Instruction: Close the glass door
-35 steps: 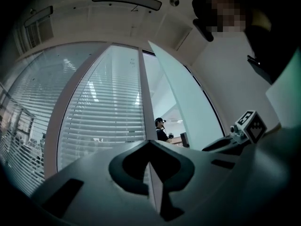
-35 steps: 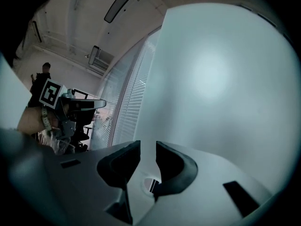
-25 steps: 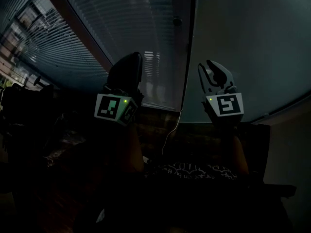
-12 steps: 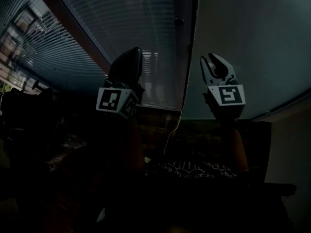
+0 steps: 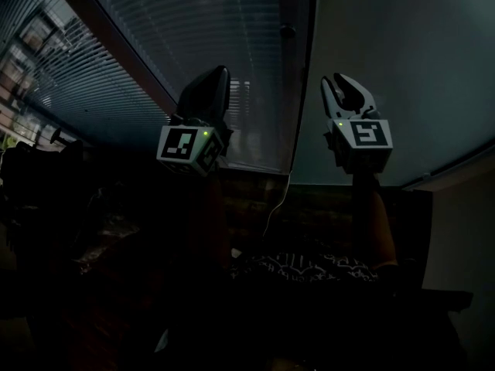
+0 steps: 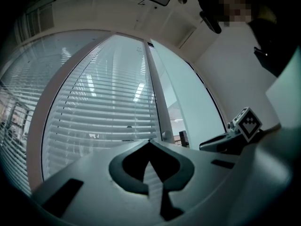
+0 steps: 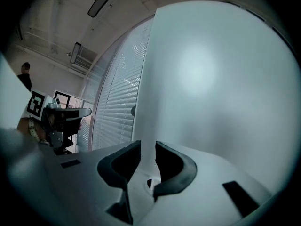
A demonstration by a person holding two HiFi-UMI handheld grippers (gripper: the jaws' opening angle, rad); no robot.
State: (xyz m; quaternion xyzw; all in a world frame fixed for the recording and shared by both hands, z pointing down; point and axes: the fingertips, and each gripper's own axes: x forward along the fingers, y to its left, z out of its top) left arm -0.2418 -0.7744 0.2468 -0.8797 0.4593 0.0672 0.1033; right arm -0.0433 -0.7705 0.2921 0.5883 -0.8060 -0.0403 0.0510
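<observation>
Holding up the left gripper (image 5: 220,71), jaws clenched on nothing, and the right gripper (image 5: 342,79), jaws parted and empty, just before the frosted glass door (image 5: 402,52), seemingly not yet touching it, closing apparently undone.

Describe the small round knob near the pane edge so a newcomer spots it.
Start at the dark vertical strip dividing the blind-covered glass from the frosted pane. High on that strip sits the small round knob, the only round dark spot on an otherwise straight, plain line.
</observation>
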